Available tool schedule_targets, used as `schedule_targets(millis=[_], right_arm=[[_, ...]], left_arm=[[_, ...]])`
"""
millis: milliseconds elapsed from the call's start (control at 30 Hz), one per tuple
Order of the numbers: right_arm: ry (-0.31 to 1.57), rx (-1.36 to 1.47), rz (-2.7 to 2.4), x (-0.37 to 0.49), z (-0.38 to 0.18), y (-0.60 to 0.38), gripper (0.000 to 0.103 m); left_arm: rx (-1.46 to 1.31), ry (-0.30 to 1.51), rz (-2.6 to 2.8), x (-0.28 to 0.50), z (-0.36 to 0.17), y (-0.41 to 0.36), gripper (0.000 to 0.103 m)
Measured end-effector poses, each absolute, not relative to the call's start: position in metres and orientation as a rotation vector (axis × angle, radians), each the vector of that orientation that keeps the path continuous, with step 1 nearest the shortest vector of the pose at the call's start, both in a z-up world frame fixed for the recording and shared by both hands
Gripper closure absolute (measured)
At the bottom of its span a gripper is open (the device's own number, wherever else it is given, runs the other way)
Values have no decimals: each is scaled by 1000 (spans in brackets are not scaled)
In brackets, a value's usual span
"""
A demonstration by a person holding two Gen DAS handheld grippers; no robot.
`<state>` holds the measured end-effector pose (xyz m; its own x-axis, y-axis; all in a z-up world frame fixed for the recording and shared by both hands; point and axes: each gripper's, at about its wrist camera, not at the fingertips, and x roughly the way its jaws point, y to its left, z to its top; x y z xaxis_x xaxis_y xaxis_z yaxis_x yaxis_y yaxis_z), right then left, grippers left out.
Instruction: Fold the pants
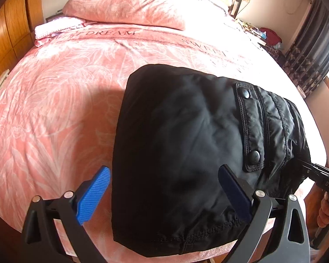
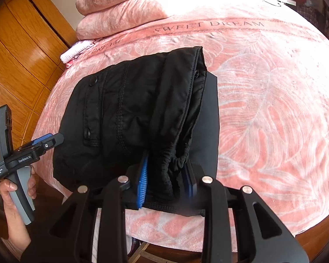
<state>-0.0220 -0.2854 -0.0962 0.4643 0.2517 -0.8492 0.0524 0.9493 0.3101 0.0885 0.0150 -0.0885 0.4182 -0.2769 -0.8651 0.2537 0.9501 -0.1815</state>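
Observation:
Folded black pants (image 1: 186, 131) lie on the pink bedspread (image 1: 54, 109) near the bed's front edge, a snap-button pocket flap (image 1: 252, 131) facing up. My left gripper (image 1: 164, 188) hangs open and wide over their near corner, blue pads apart and touching nothing. In the right wrist view the pants (image 2: 131, 109) show a thick rolled fold on the right. My right gripper (image 2: 166, 183) is shut on the gathered elastic end (image 2: 175, 164) of that fold, fabric bunched between its blue pads. The left gripper (image 2: 52, 140) sits left of the pants, held by a hand (image 2: 15, 186).
Pink pillows (image 1: 125, 6) are stacked at the head of the bed, beside a small white folded cloth (image 1: 54, 27). A wooden wardrobe (image 2: 22, 54) runs along the left. Clutter (image 1: 269, 35) and a dark curtain (image 1: 313, 50) stand beyond the far right side.

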Motion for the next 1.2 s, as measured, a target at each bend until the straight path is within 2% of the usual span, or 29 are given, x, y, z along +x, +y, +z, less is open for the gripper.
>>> schedule_targets(millis=[267,333,400,600,733,833,867,900,967,1000,1200], right_arm=[[1109,324,117,-19,-115,-287,71],[1101,304,114,-21,-111,-285,65],[1078,268,107,-23,-101,-284,48],[1012,270,109,-3,-68,-300,46],[1031,237,83,33,-72,-305,46],[1057,256,87,50,-84,-310,53],[1062,280,94,54,-88,-312,62],[1063,314,114,57,-90,-314,82],[1061,359,159,62,-91,-314,93],[1051,343,160,64,-90,-312,97],[1015,321,152,70,-72,-319,99]], left_arm=[[-45,1111,-316,86,-101,18,4],[-50,1114,-316,88,-103,21,4],[-53,1113,-316,86,-102,21,4],[-2,1086,-324,83,-95,15,4],[-8,1088,-335,84,-95,11,4],[-3,1091,-334,86,-96,9,4],[-1,1097,-332,88,-98,8,4],[-1,1102,-333,89,-100,8,4],[-9,1109,-332,92,-103,9,4],[-14,1113,-332,93,-104,9,4],[-31,1101,-335,96,-99,7,4]])
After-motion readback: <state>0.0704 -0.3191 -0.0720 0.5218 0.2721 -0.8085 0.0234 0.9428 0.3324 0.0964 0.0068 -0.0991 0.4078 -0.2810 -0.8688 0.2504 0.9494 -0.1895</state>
